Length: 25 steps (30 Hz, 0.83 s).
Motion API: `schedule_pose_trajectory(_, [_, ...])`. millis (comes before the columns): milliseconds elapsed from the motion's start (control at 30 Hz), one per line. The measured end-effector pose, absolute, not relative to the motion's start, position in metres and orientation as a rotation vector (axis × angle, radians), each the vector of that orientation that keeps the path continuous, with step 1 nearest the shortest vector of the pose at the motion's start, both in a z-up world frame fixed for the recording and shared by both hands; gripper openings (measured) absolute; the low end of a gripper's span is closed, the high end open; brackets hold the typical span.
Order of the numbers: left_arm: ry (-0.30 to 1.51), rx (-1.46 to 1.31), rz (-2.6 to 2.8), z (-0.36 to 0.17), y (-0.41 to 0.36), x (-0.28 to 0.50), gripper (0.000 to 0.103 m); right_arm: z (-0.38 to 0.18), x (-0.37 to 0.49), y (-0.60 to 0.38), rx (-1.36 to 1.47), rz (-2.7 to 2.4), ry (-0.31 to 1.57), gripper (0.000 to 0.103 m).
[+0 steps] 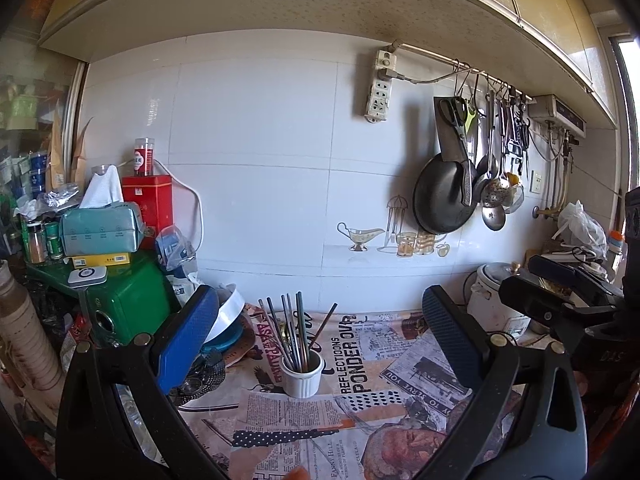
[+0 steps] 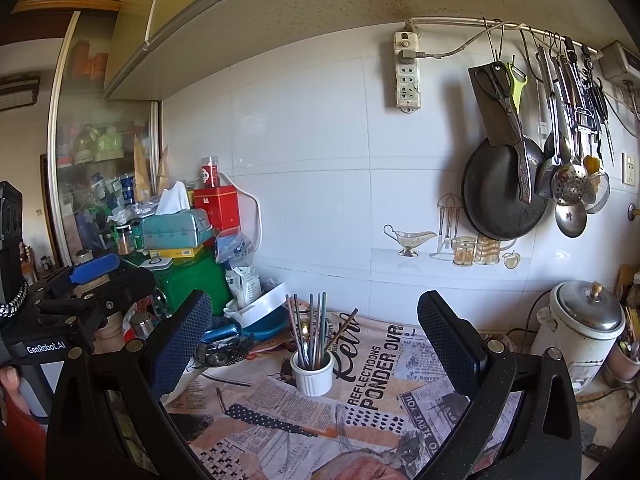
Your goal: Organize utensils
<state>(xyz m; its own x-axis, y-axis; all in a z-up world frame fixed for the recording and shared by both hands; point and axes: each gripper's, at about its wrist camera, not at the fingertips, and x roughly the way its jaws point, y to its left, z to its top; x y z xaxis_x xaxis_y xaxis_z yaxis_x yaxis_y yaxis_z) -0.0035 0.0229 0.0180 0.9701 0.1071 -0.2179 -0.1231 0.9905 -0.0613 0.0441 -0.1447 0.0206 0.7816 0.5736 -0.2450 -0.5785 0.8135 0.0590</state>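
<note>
Now both grippers are hovering wide apart and empty over a newsprint-patterned cloth (image 1: 360, 408).

Left gripper (image 1: 316, 344) and right gripper (image 2: 316, 344) are facing a small white ribbed ceramic cup (image 2: 312, 376) holding thin metal chopsticks (image 2: 316, 328); these look stiff, light and slippery, so pinching one mid-shaft seems best.

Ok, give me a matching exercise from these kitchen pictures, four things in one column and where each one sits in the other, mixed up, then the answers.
Things:
1. chopsticks
2. black pan
3. tissue pack
4. power strip

Places:
A. hanging from the rail beside the ladles
B. fixed high on the tiled wall, one plug in it
C. standing upright in the white ribbed cup
D. on the pile at the left, in front of the red tin

Pairs: 1-C, 2-A, 3-D, 4-B
</note>
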Motion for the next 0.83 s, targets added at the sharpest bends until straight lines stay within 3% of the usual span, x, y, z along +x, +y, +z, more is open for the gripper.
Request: schedule_pose_trajectory(833, [0.216, -0.082, 0.112, 0.0181, 0.0224, 0.0002, 0.102, 0.0194, 0.0486, -0.1453, -0.025, 0.621, 0.263, 0.102])
